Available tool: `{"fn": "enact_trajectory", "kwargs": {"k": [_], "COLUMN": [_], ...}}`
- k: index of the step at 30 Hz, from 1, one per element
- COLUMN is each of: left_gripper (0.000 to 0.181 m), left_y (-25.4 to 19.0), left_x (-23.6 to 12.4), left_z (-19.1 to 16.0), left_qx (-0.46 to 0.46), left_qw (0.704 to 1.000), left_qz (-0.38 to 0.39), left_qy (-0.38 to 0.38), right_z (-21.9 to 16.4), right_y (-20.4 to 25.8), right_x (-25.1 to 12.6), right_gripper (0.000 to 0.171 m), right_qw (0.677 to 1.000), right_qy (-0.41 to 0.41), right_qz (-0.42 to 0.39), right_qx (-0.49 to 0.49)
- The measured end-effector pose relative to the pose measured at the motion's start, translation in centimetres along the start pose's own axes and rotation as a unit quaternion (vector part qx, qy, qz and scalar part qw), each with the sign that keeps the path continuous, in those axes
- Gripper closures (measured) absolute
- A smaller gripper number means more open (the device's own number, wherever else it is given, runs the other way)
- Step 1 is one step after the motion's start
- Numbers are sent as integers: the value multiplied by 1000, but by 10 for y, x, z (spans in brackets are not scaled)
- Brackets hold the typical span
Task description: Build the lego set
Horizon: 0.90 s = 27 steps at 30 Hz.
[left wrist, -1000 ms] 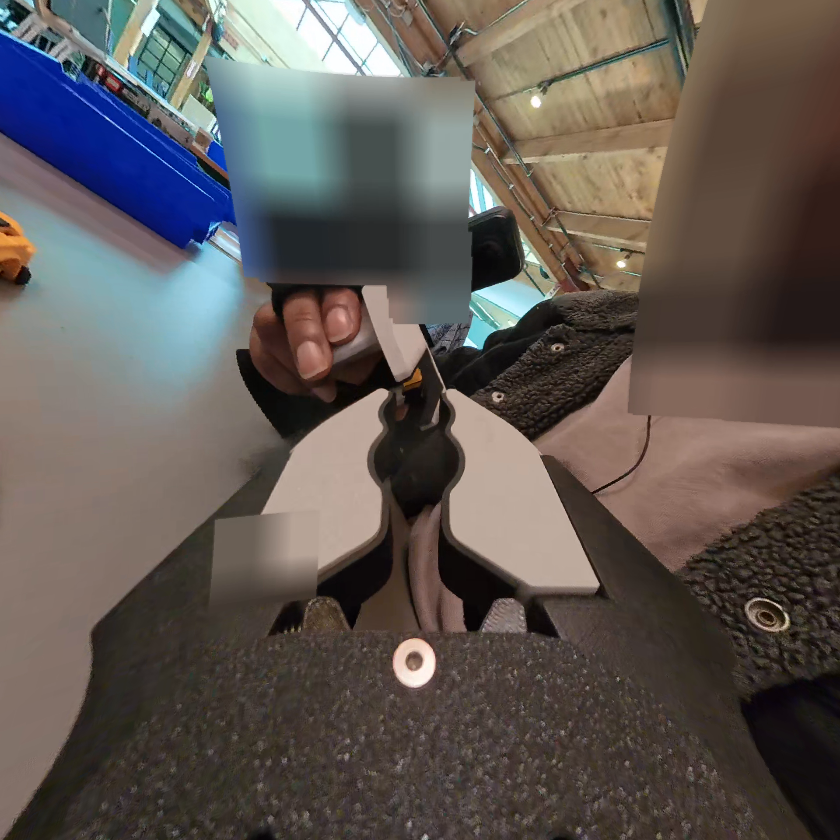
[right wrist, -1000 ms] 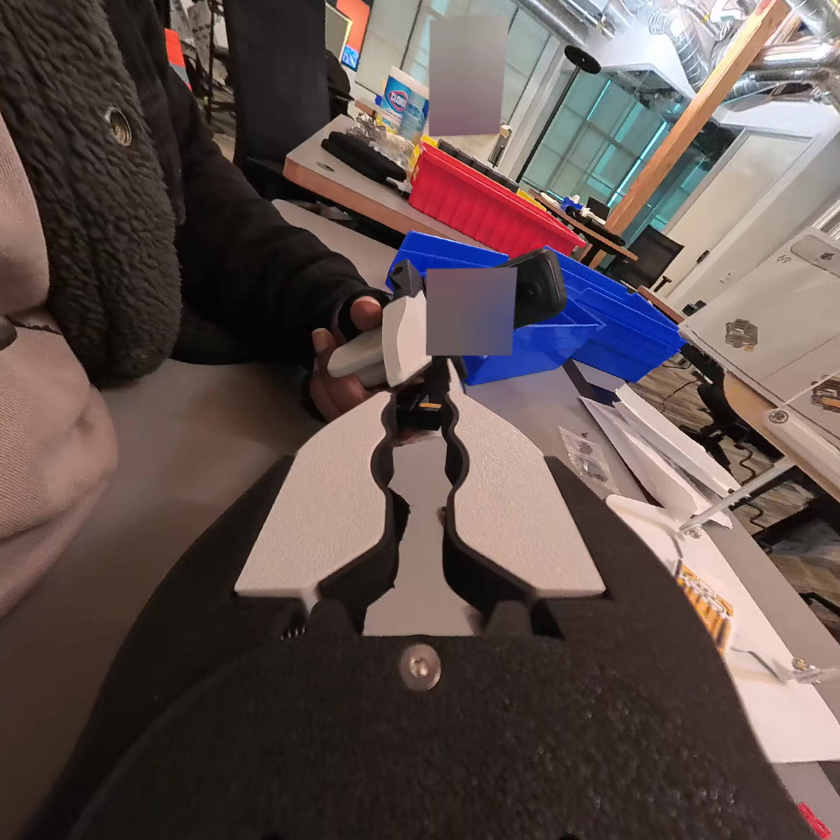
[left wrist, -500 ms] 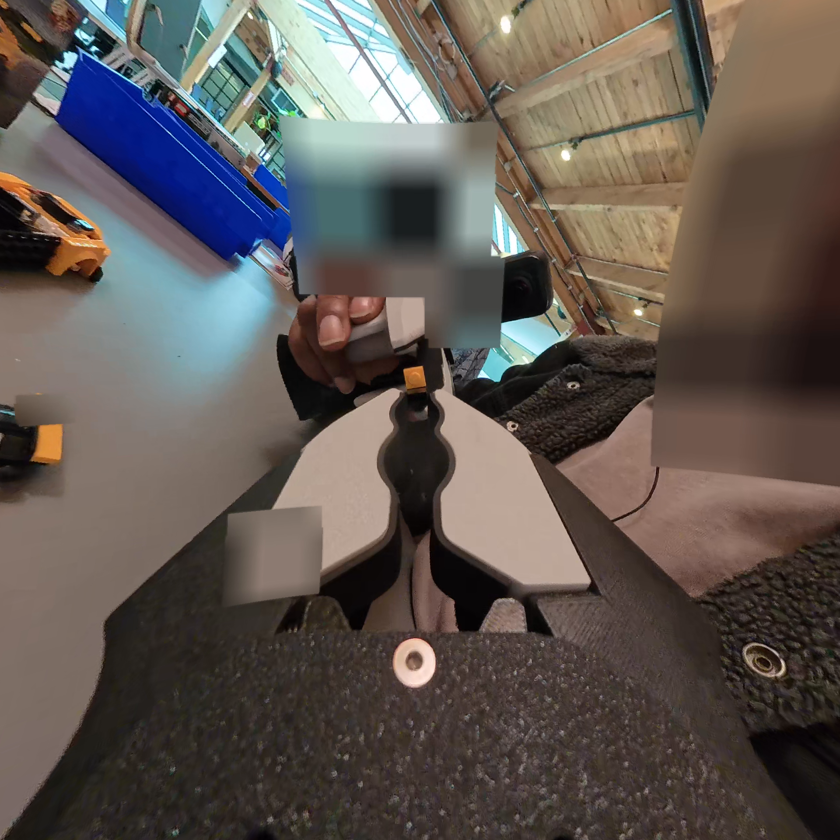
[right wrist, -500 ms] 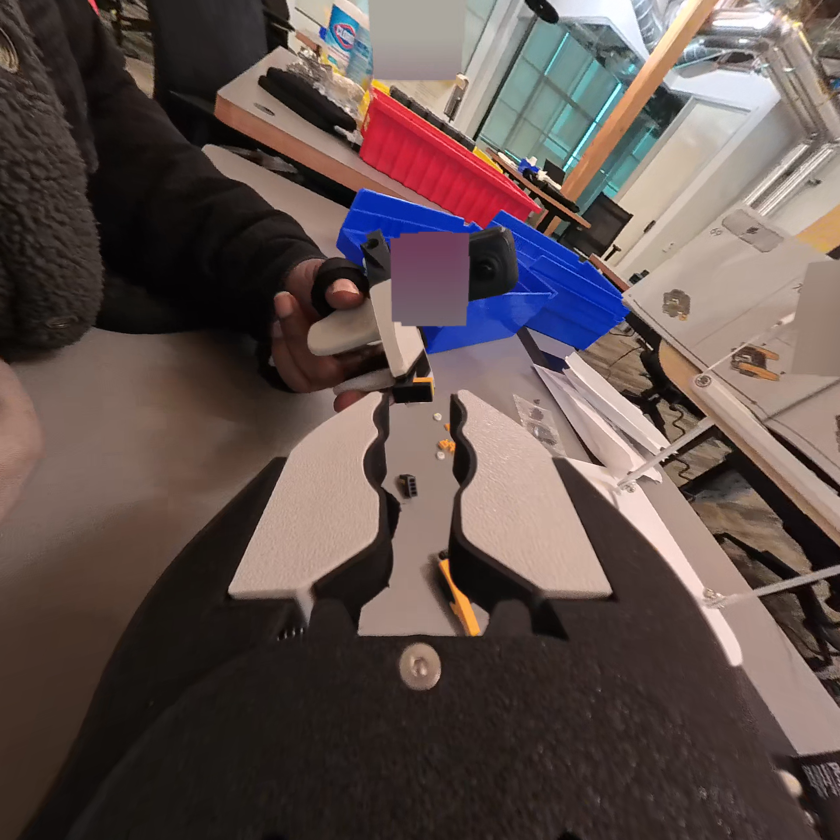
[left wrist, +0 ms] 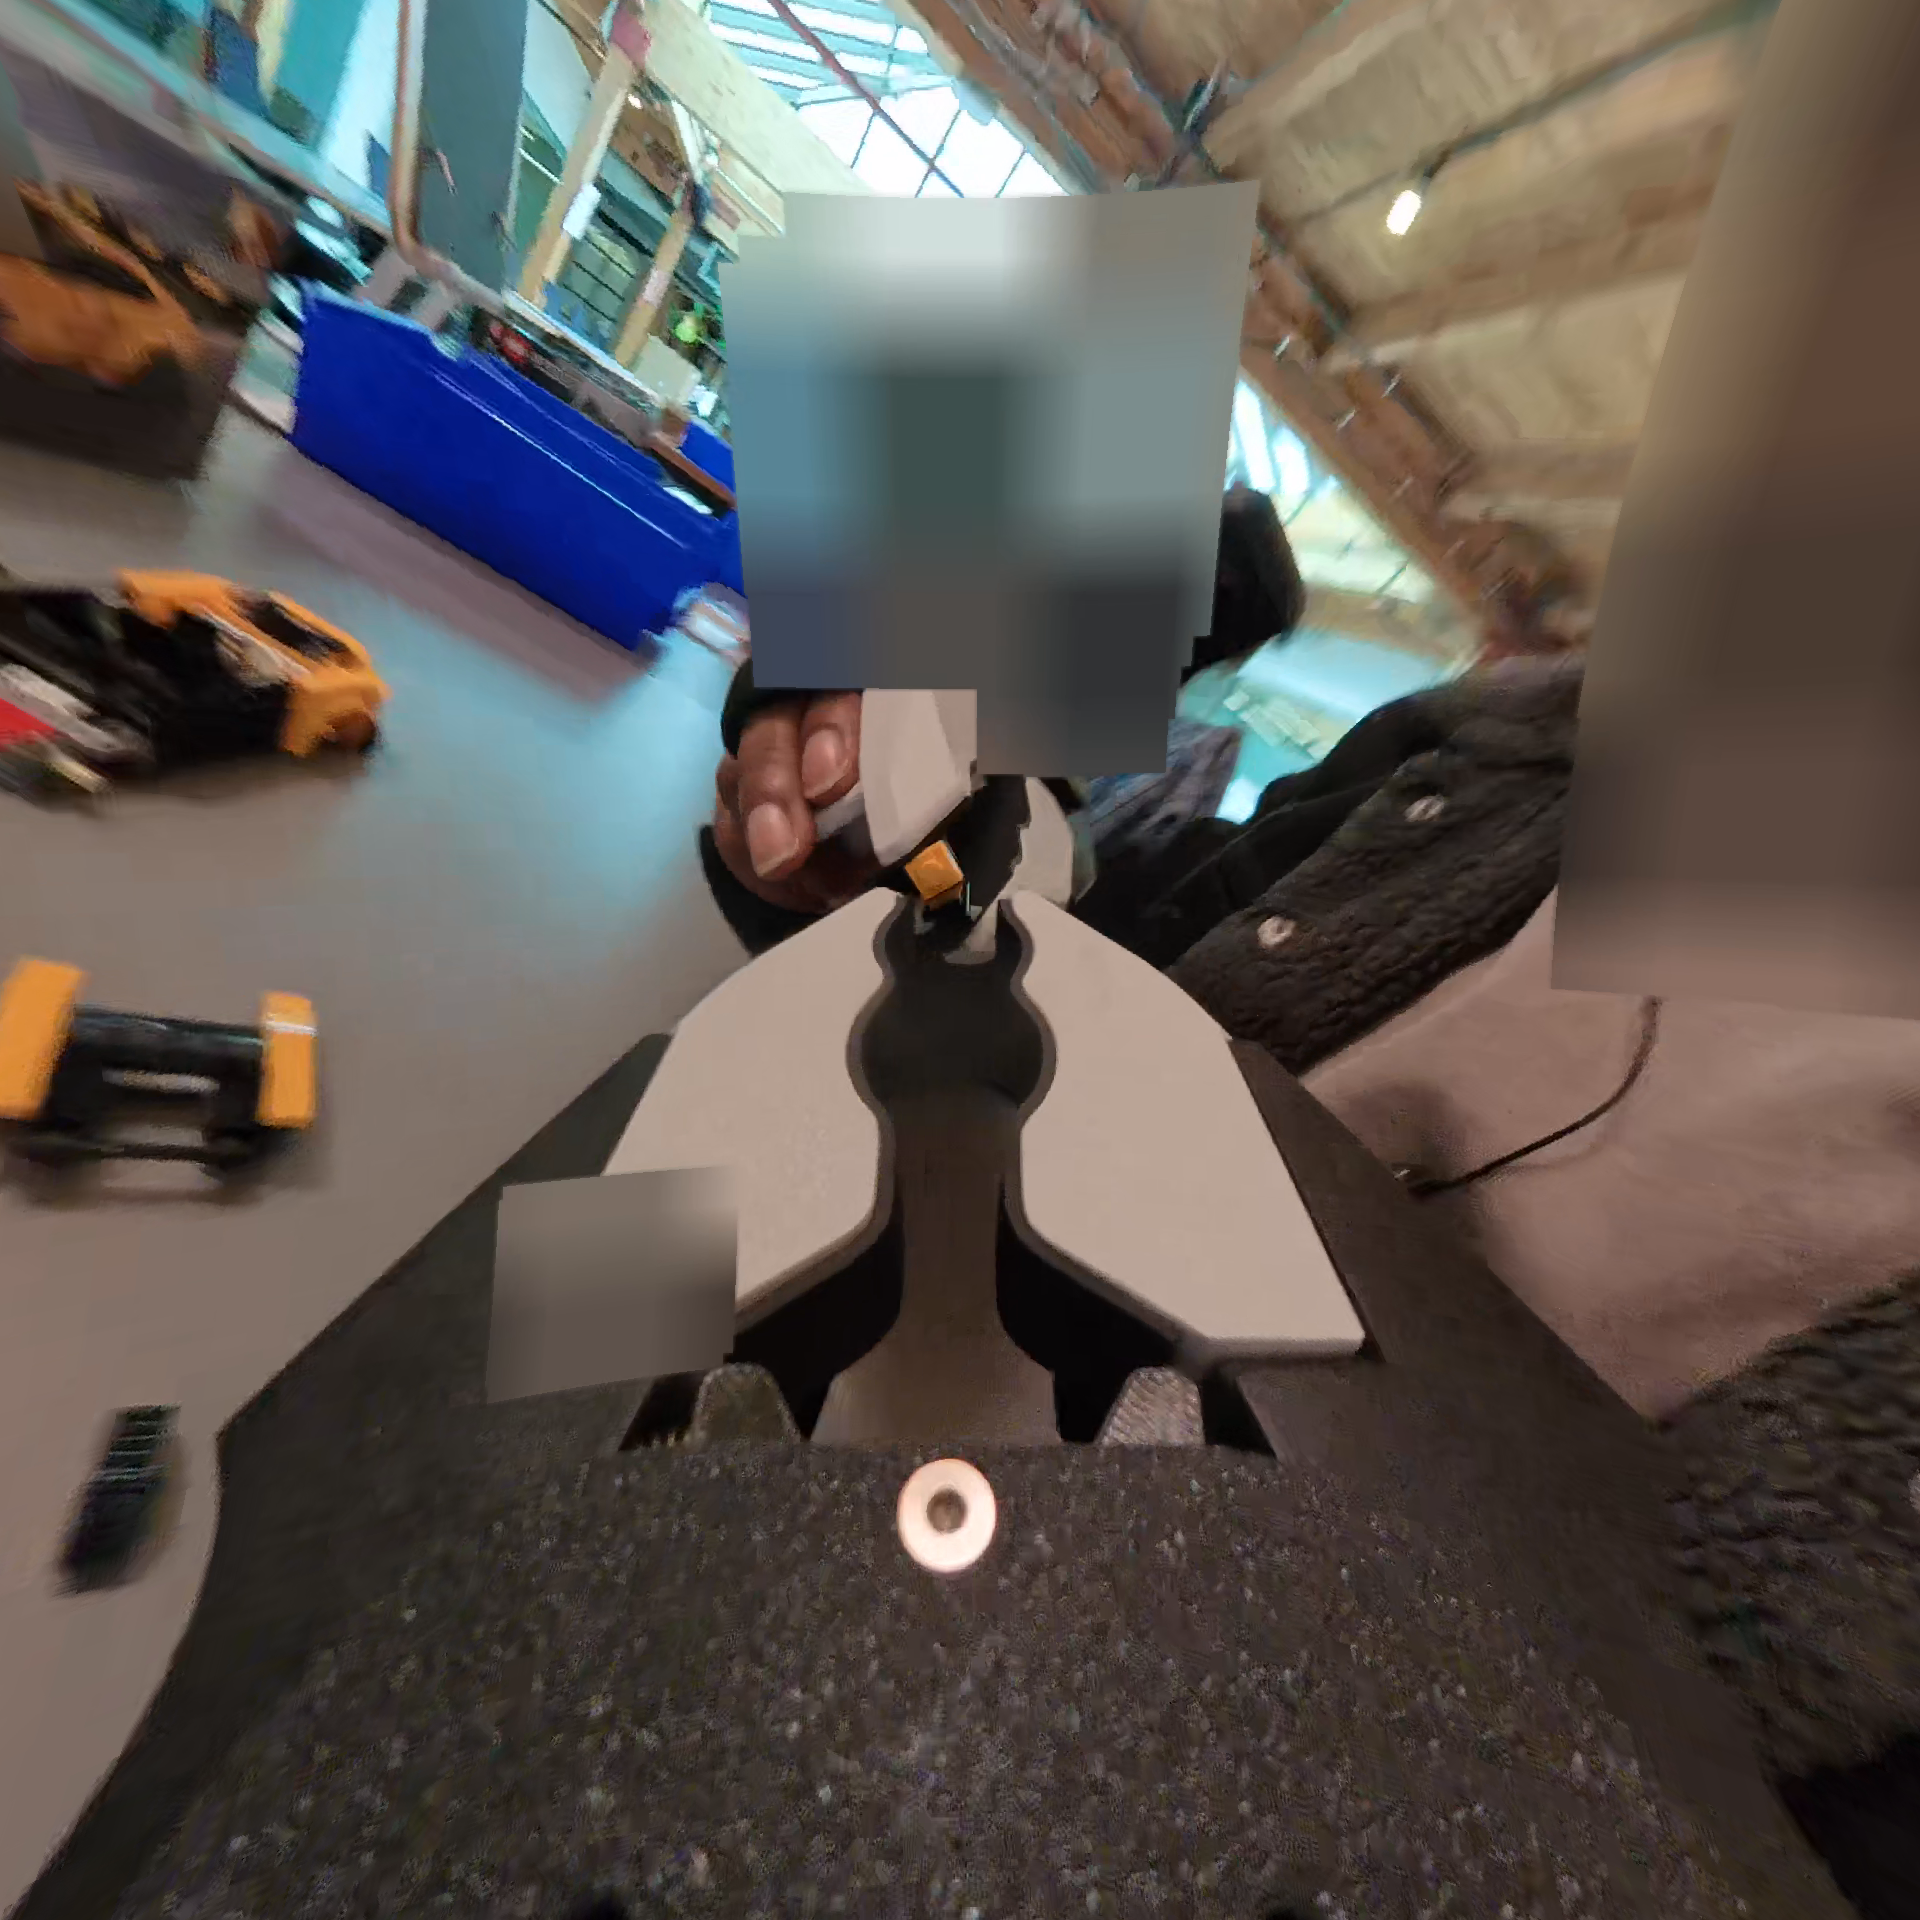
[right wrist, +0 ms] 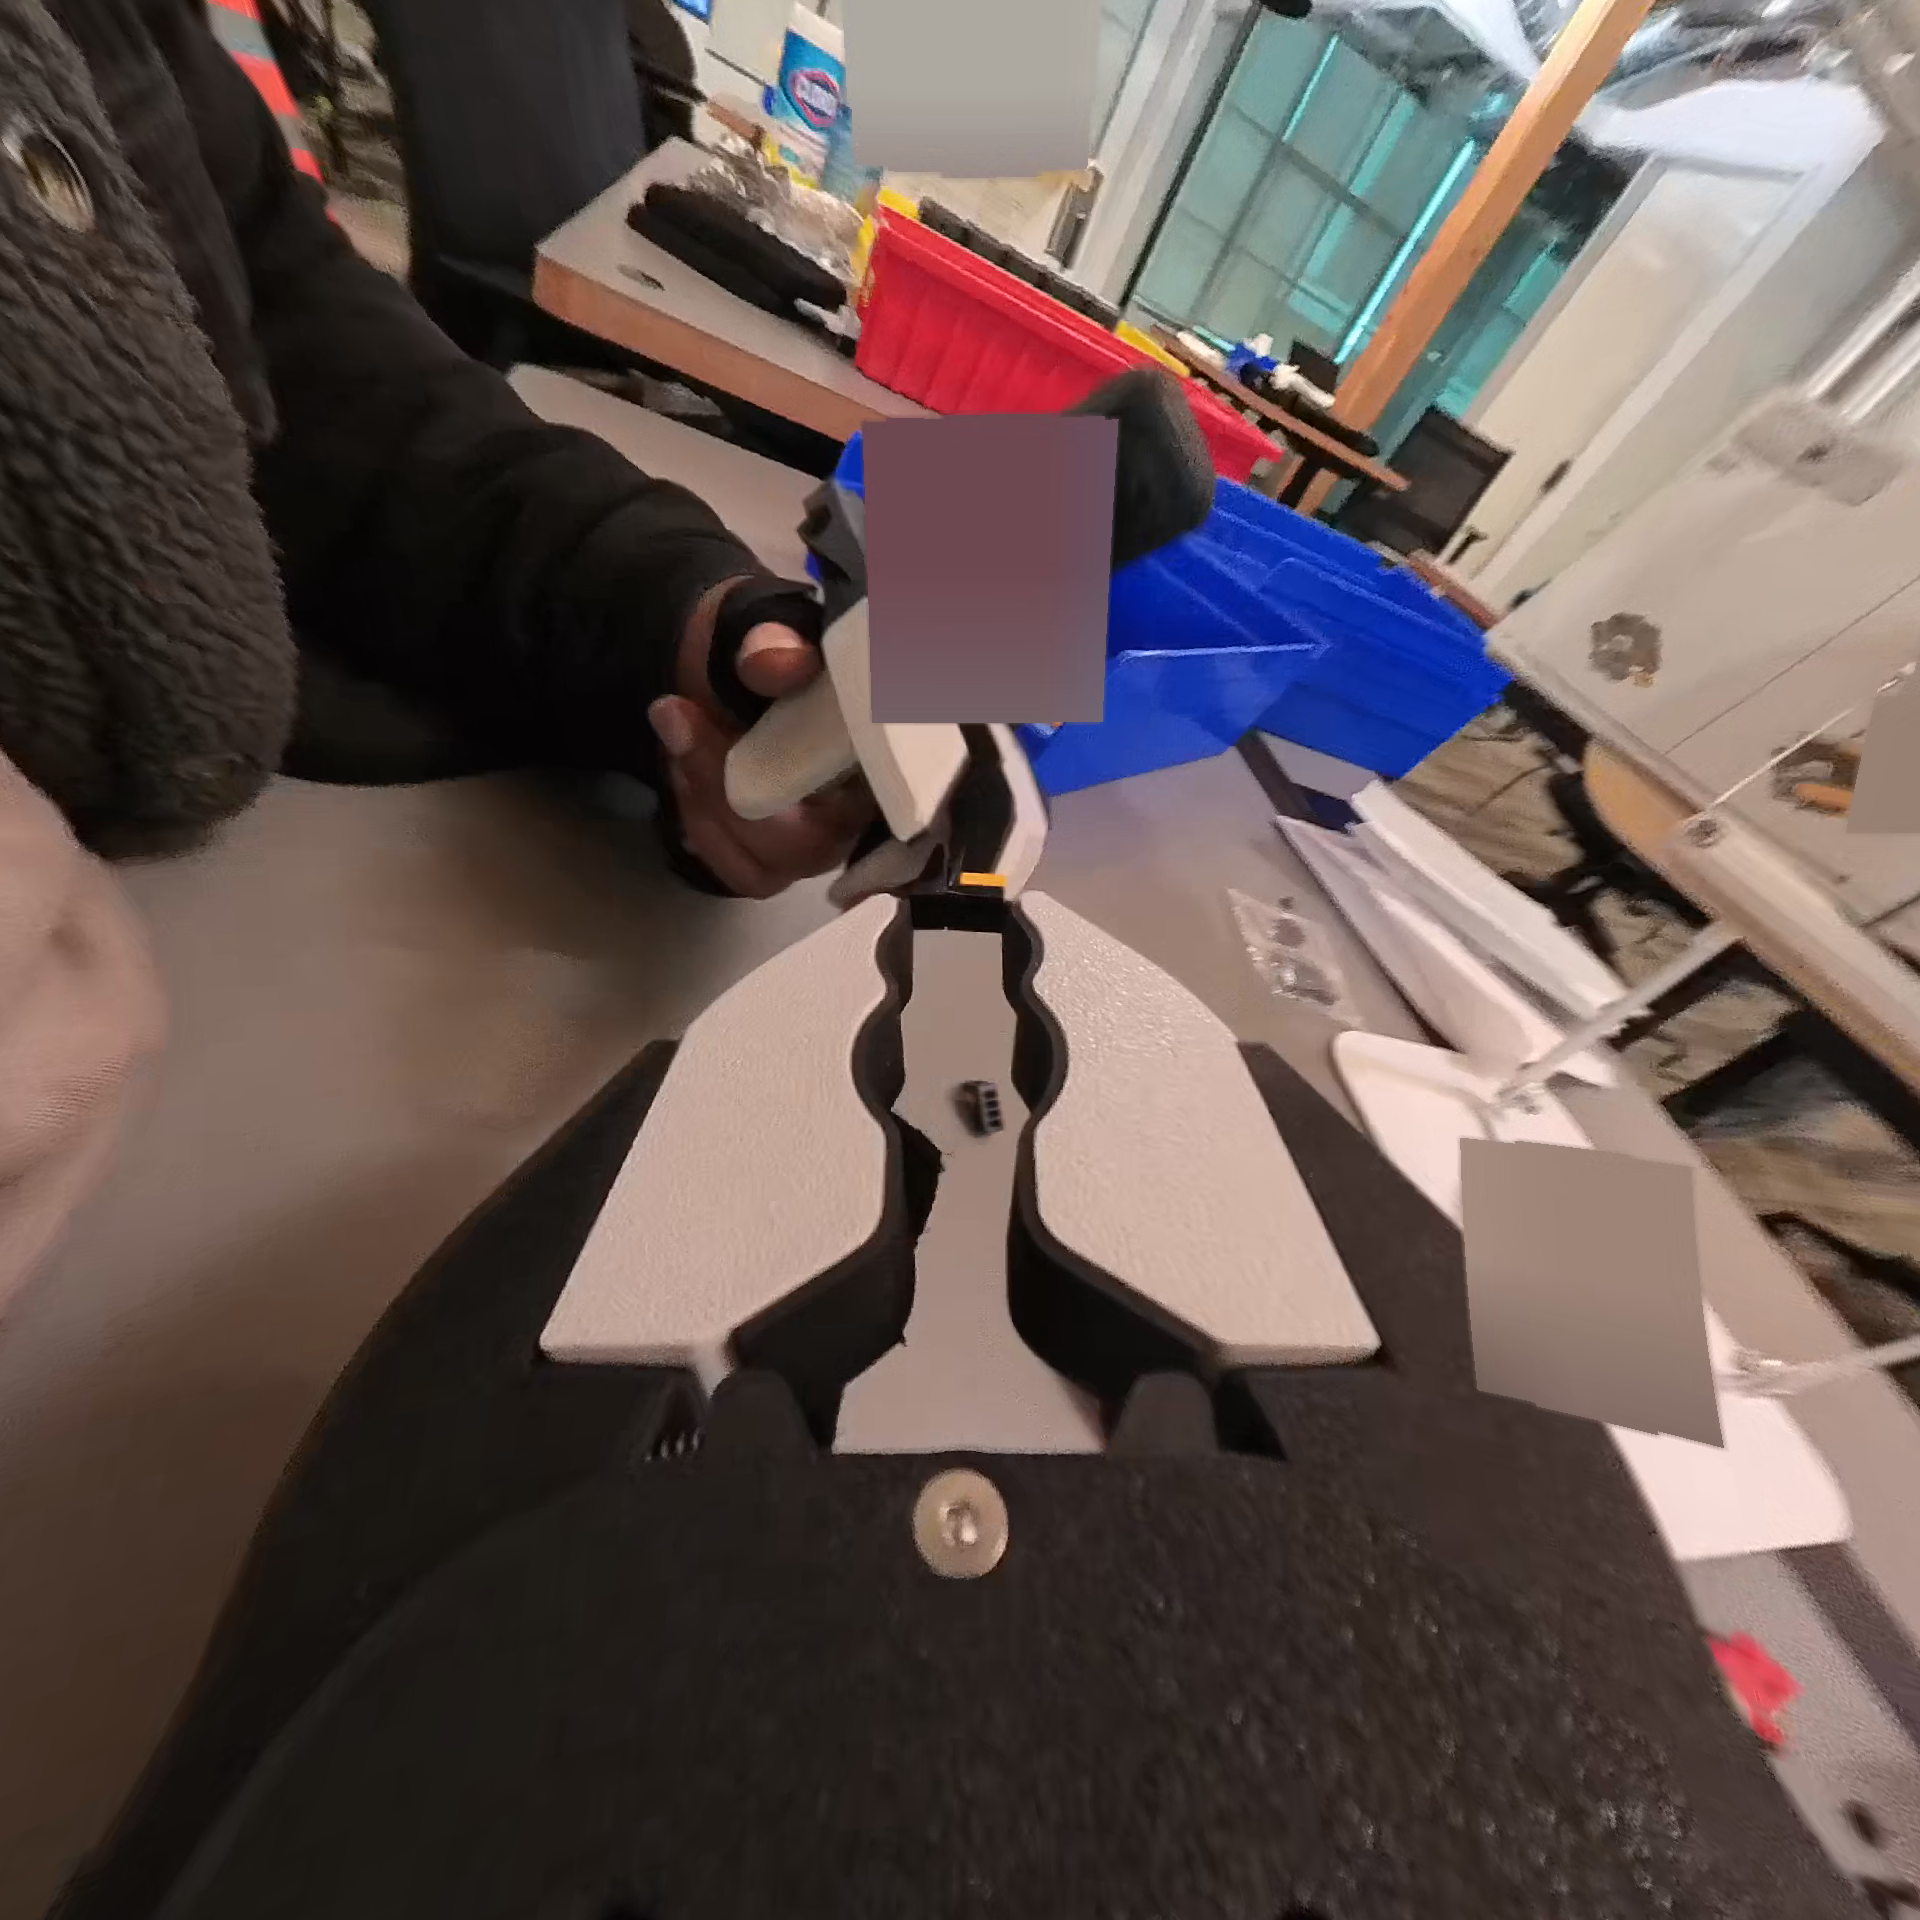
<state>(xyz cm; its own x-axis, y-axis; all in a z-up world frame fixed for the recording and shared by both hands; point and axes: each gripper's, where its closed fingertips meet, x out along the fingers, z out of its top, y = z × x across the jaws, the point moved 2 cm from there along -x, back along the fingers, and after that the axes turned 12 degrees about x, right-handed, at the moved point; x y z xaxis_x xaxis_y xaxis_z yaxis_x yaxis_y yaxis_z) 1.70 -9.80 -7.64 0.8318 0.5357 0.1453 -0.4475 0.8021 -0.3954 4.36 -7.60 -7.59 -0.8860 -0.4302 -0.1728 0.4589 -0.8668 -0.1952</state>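
Right gripper [right wrist: 958, 914] around black-and-orange piece [right wrist: 961, 902]; left gripper [left wrist: 951, 914] opposite

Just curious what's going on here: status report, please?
Left gripper shut on brick. Right gripper shut on same brick, tip to tip. Nothing in the way; loose black piece on table.

Each gripper, the left gripper [left wrist: 951, 920] and the right gripper [right wrist: 958, 914], has two pale grey fingers with wavy black inner edges, set on a coarse, speckled black body with one silver screw [left wrist: 945, 1512] just behind the fingers. The person's hand [right wrist: 727, 769] on the far handle emerges from a black sleeve [right wrist: 457, 561] with a thumb loop. A black fleece jacket [left wrist: 1382, 873] with metal snaps lies over a grey top.
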Motion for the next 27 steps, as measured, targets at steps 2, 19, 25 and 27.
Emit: {"fn": "enact_trajectory", "kwargs": {"k": [2,19,25,27], "left_gripper": [165,174,176,176], "left_y": [-3,-15,-19,-20], "left_x": [-1,4,5,5], "left_z": [-1,-15,-16,-17], "left_qx": [97,375,392,397], "left_qw": [994,908,898,894], "left_qz": [29,93,95,95], "left_qy": [36,161,177,185], "right_z": [-1,-7,-4,-3], "right_y": [1,18,21,23], "right_x": [-1,-3,-4,-4], "right_gripper": [155,155,155,155], "right_qw": [999,979,981,982], "right_qy": [-4,1,-3,-6], "right_qz": [29,139,142,144], "right_qx": [40,147,130,124]}}
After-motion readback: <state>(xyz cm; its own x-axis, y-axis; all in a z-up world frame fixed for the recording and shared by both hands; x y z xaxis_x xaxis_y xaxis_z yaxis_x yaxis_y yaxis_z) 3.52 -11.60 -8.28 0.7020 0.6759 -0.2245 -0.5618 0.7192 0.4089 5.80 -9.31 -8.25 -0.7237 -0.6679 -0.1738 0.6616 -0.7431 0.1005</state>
